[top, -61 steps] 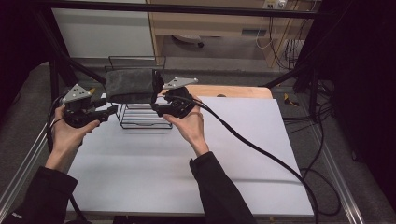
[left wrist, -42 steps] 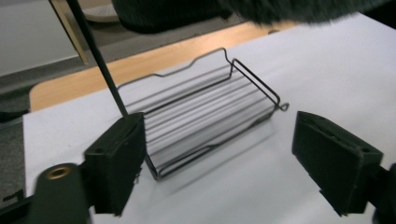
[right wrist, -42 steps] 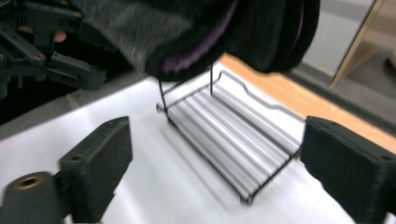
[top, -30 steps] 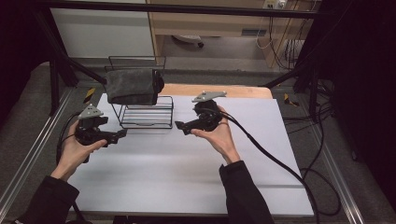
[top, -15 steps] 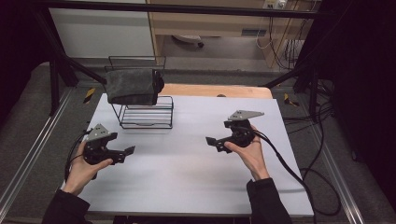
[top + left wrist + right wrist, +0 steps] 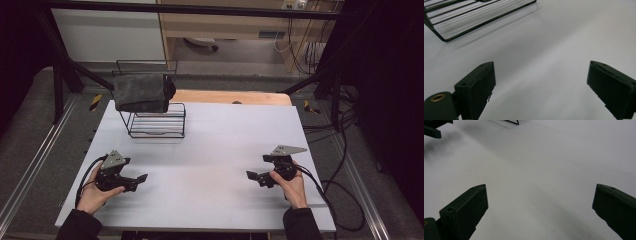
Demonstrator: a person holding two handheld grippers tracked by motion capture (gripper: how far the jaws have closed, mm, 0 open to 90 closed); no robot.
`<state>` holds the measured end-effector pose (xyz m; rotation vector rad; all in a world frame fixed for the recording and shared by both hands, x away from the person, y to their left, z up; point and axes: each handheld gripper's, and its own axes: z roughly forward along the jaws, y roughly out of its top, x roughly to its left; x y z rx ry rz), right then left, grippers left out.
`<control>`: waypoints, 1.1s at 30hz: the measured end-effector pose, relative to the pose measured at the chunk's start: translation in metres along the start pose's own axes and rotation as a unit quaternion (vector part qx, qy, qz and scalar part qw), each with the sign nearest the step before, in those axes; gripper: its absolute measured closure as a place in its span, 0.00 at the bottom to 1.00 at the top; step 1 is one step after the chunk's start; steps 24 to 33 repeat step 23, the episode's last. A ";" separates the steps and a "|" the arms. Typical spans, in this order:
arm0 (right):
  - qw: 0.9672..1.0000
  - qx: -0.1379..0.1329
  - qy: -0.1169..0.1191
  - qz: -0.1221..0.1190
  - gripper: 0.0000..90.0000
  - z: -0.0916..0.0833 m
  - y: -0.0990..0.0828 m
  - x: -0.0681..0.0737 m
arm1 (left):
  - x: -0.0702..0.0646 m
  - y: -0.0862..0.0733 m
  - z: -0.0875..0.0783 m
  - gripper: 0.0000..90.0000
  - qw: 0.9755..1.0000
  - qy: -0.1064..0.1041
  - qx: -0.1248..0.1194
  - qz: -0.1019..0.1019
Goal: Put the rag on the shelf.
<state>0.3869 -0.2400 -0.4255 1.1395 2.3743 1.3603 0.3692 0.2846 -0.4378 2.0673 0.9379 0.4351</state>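
- Surface [image 6: 210, 150]: white board, flat, on a metal-framed stand; a wooden panel showed past its far edge, and cables lay on the floor to the right.
- Left claw [image 6: 134, 181]: held in the left hand [image 6: 95, 196] near the front-left corner of the surface; jaws stood wide apart, nothing between them, white board below in the left gripper view.
- Right claw [image 6: 256, 178]: held in the right hand [image 6: 290, 187] near the front-right corner, well apart from the left claw; jaws wide apart, empty.
- Wire rack [image 6: 155, 120]: black, well beyond the left claw, toward the far-left of the surface; its base rails appeared at upper left in the left gripper view.
- Dark cloth [image 6: 142, 92]: grey, folded, draped over the top of the wire rack.
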 end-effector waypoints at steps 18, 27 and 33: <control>1.000 -0.016 -0.008 0.007 0.01 -0.028 -0.055 -0.015 | 0.001 -0.019 0.001 0.07 1.000 -0.005 0.011 0.009; 1.000 -0.003 -0.010 0.007 0.01 -0.026 -0.057 -0.015 | 0.000 -0.020 0.001 0.07 1.000 -0.007 0.012 0.011; 1.000 -0.003 -0.010 0.007 0.01 -0.026 -0.057 -0.015 | 0.000 -0.020 0.001 0.07 1.000 -0.007 0.012 0.011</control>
